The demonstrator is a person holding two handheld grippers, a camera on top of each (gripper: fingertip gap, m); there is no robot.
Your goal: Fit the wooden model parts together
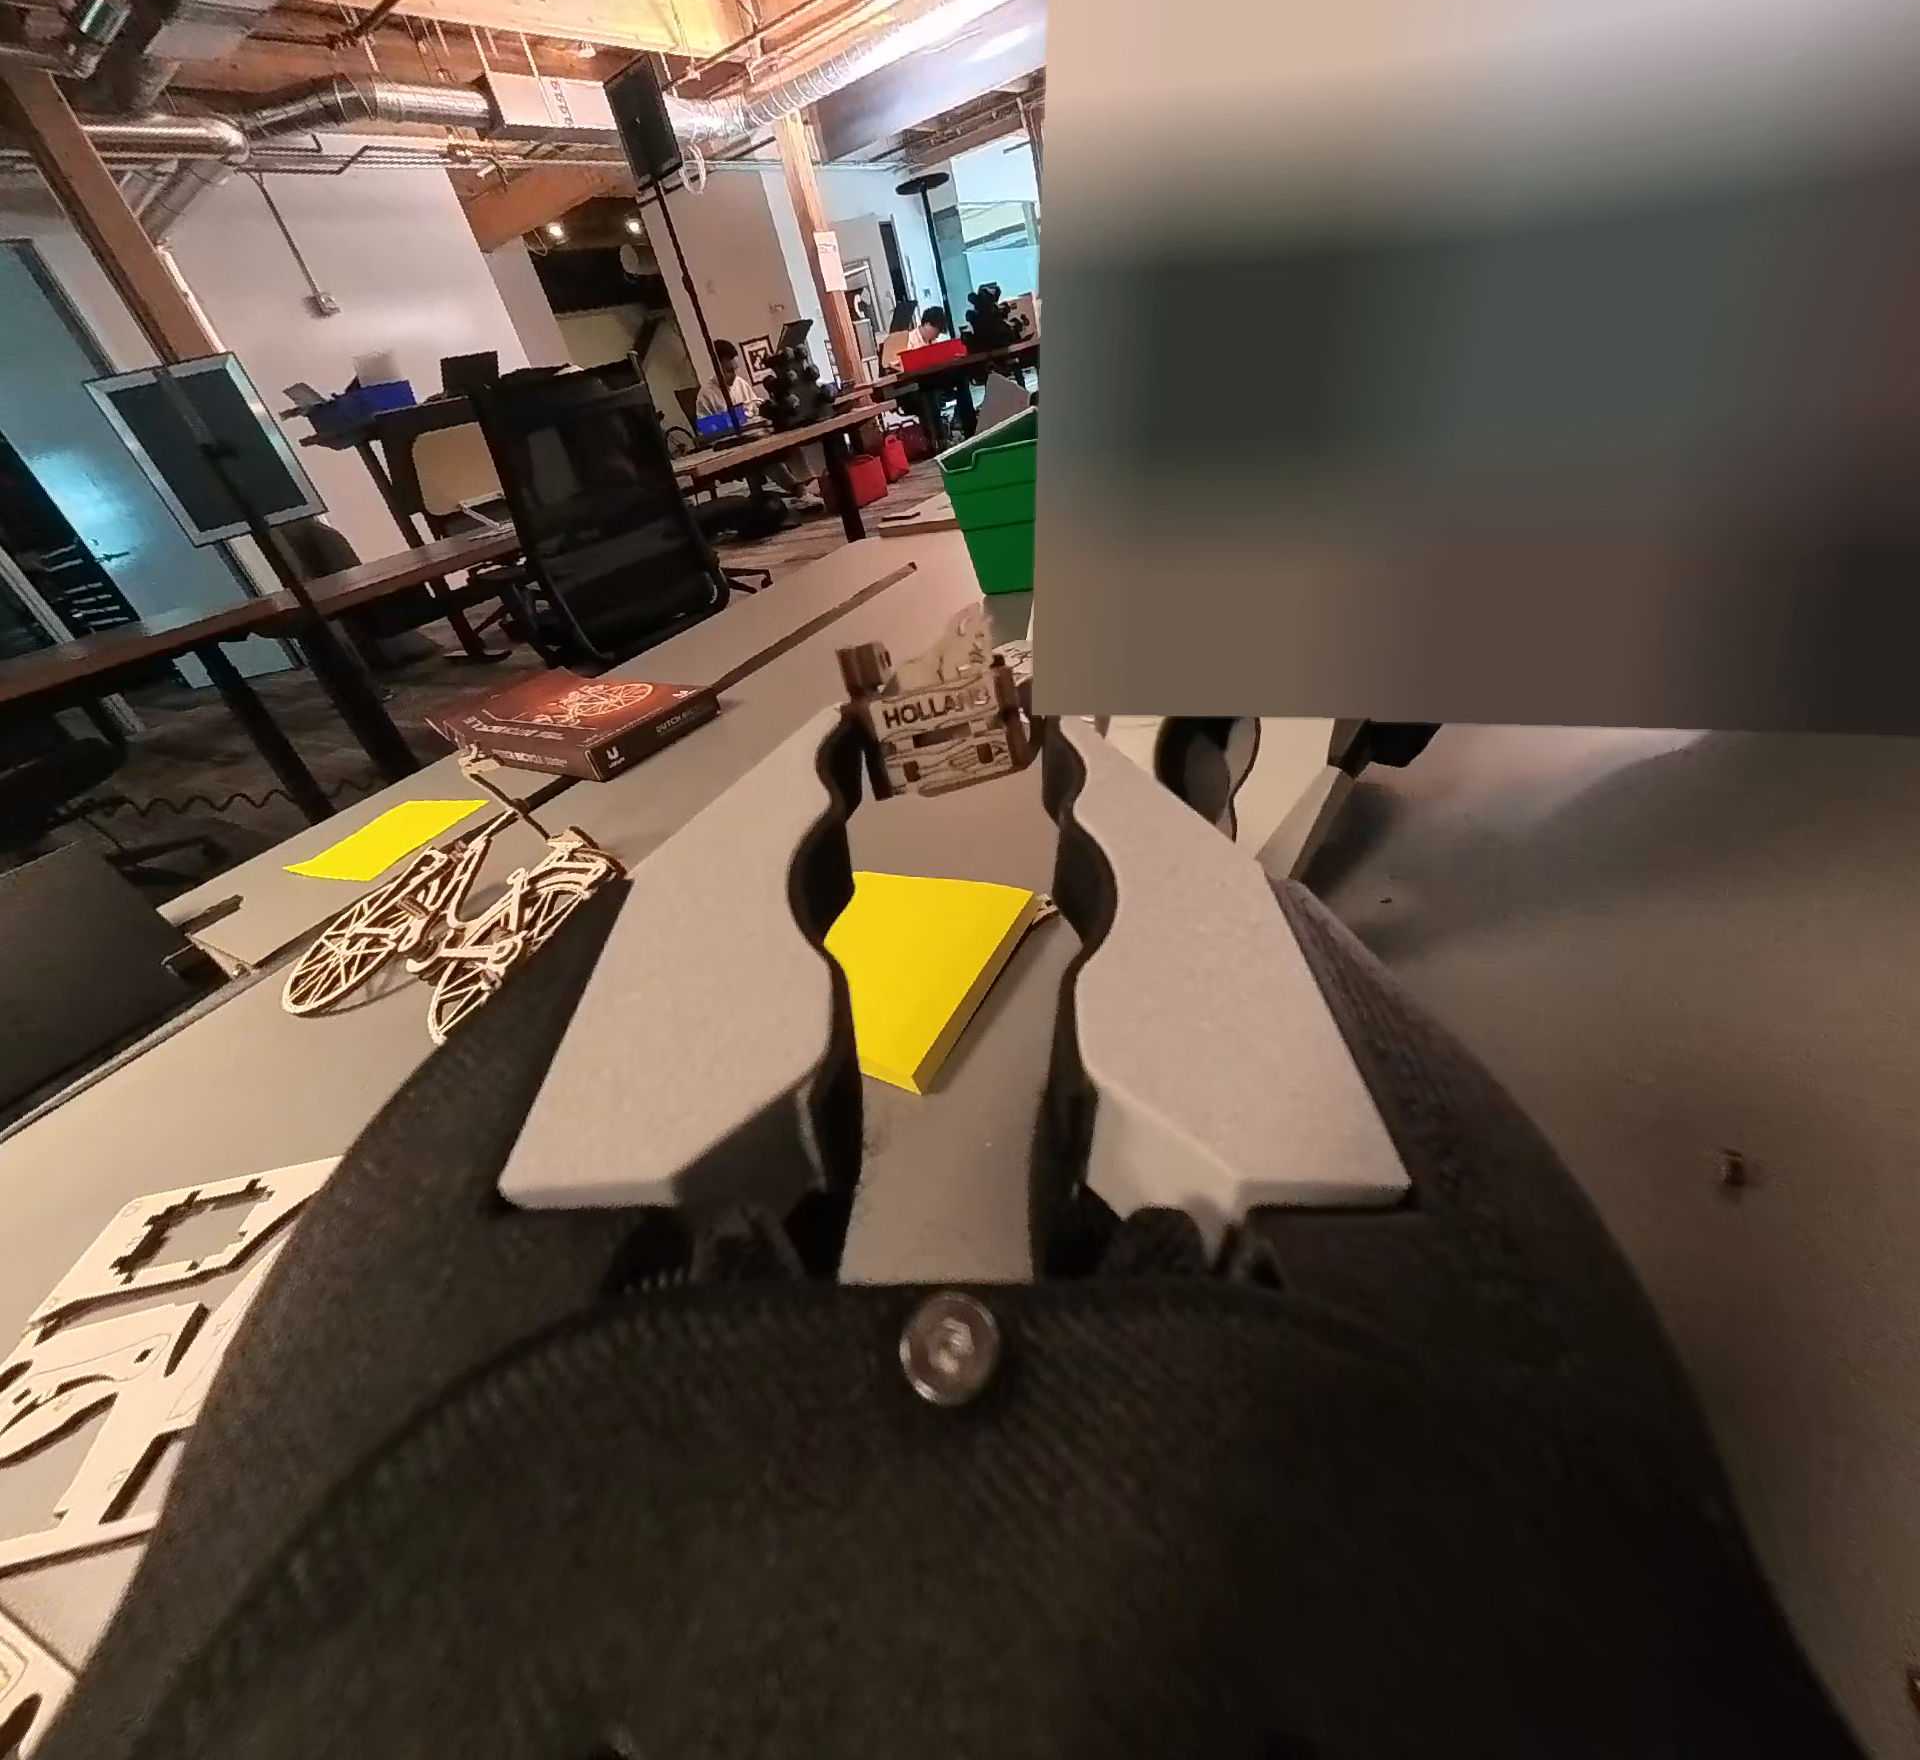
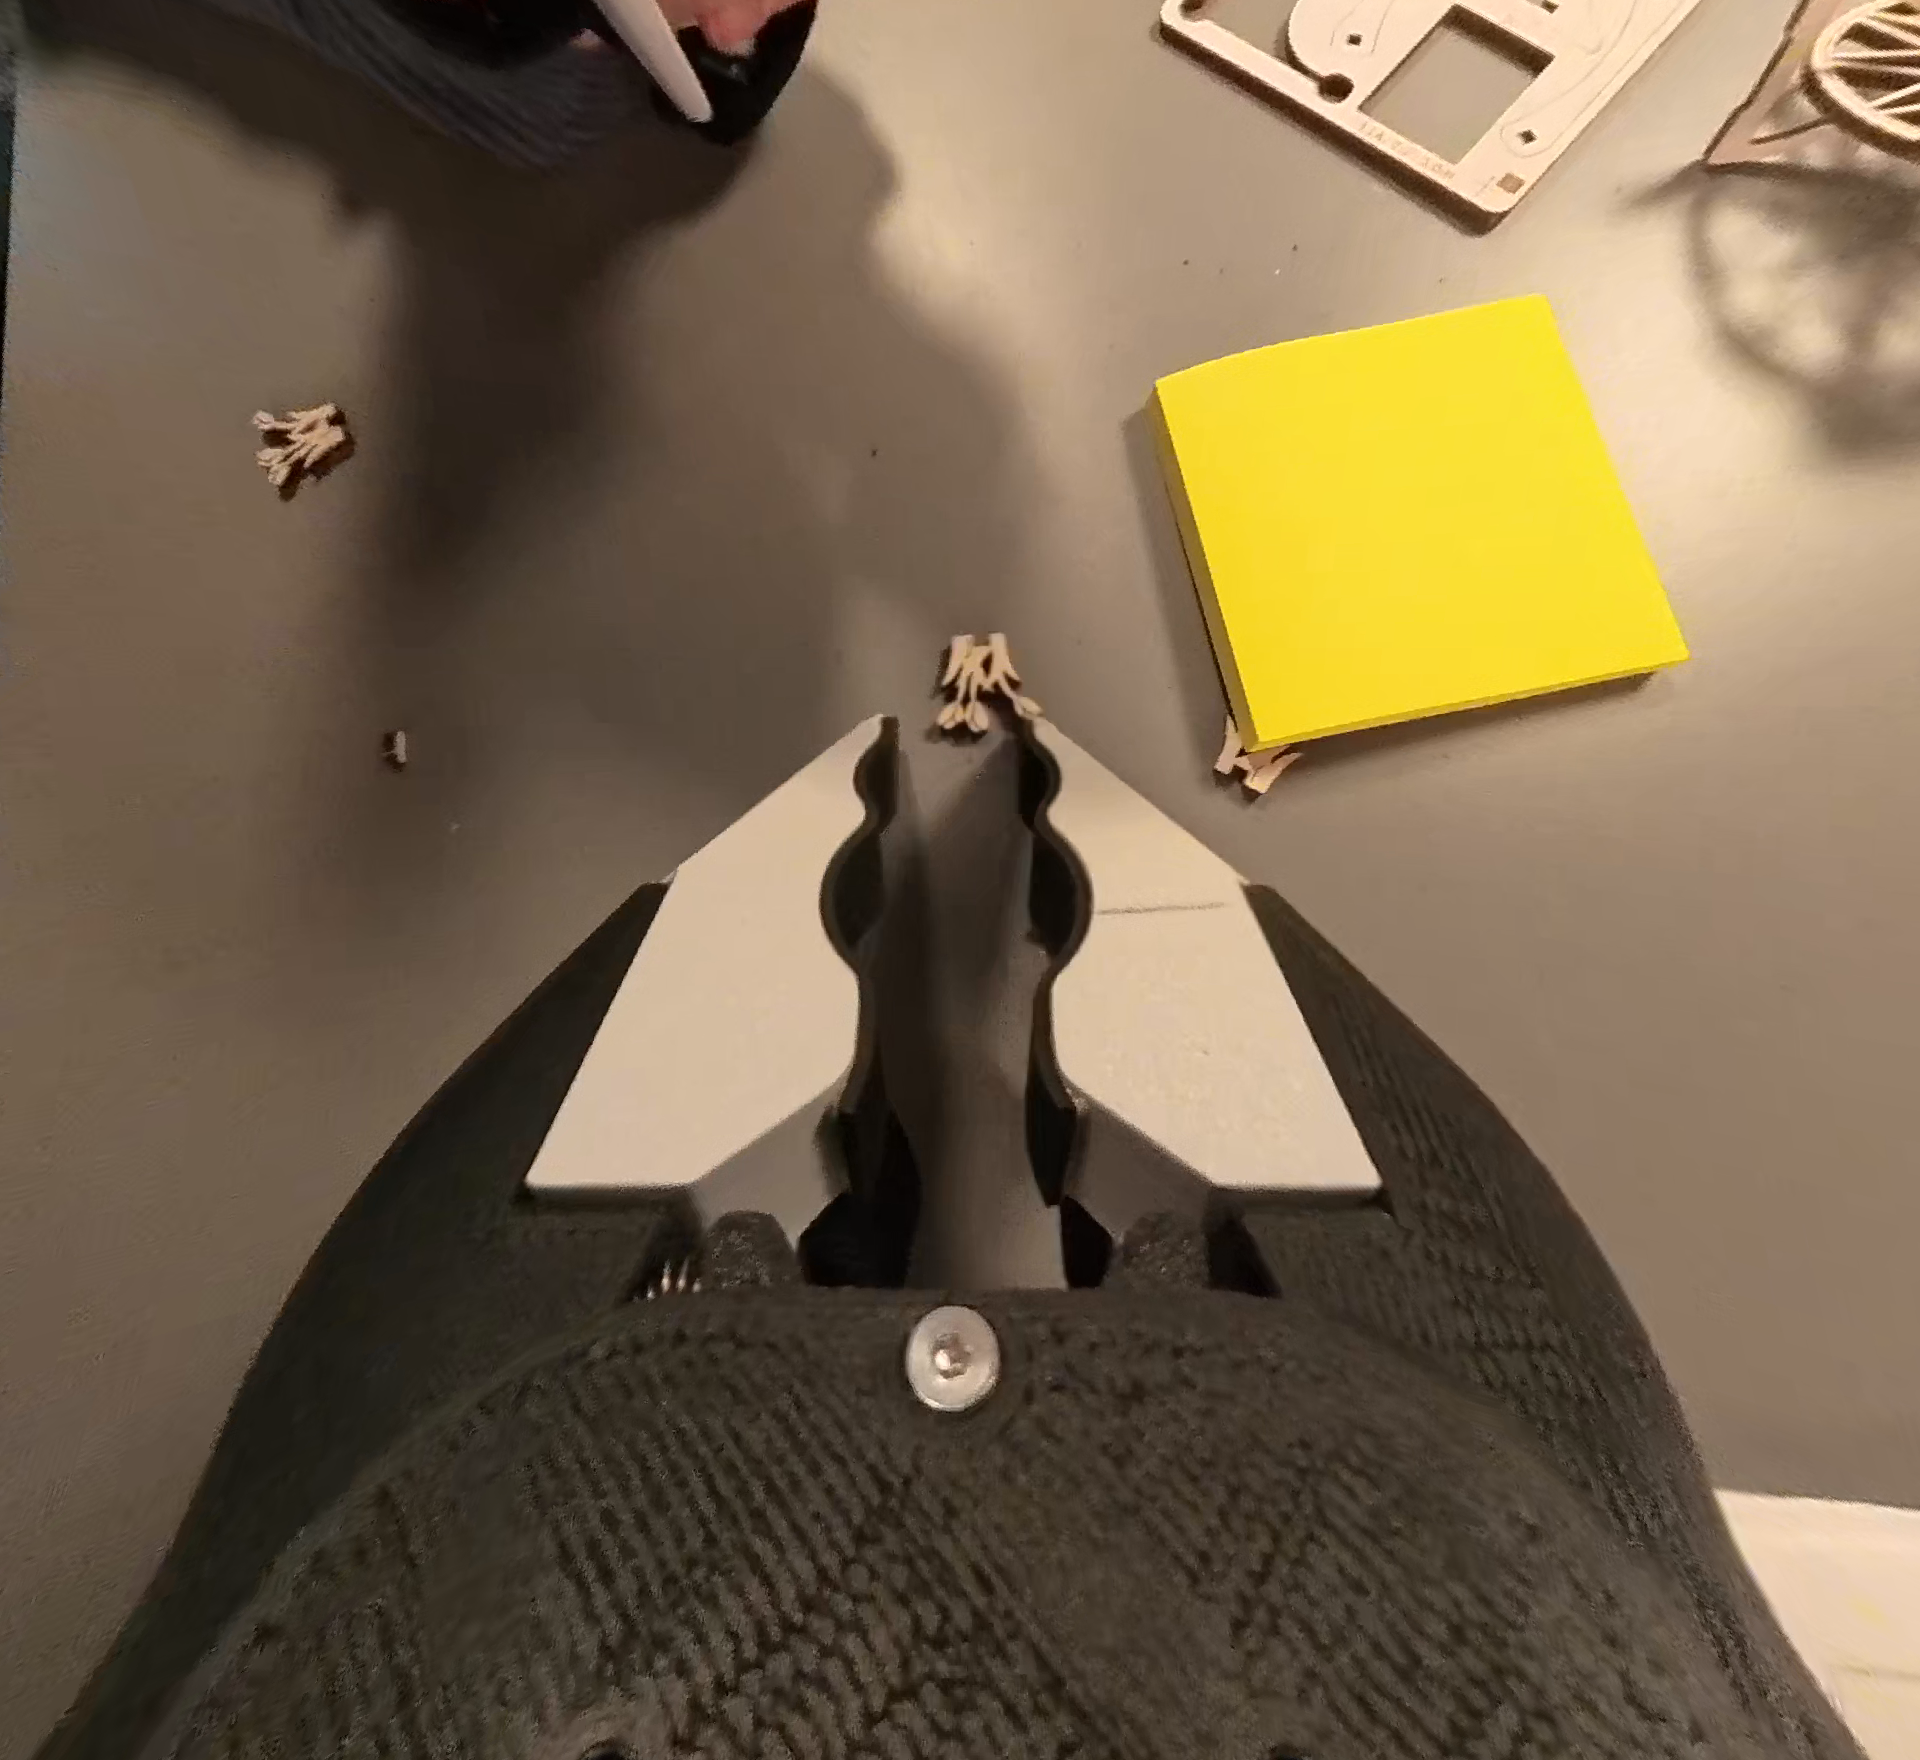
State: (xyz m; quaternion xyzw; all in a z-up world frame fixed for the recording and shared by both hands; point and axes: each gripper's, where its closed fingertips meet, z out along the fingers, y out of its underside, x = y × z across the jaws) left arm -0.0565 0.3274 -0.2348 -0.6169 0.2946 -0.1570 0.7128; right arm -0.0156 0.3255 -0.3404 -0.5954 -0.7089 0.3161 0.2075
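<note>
The left gripper [image 1: 943,754] is clamped on a small wooden crate [image 1: 940,739], held upright above the yellow pad [image 1: 925,967], its long axis running between the fingertips. The right gripper [image 2: 956,734], jaws apart and seemingly empty, points at a small wooden piece [image 2: 977,684] lying just left of that pad's near corner.

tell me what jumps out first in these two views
The bright yellow sticky pad on the grey table, right of the right gripper, whose open jaws point at a small wooden cutout. The left gripper holds a small wooden crate, with a finished wooden bicycle to its left.
</note>
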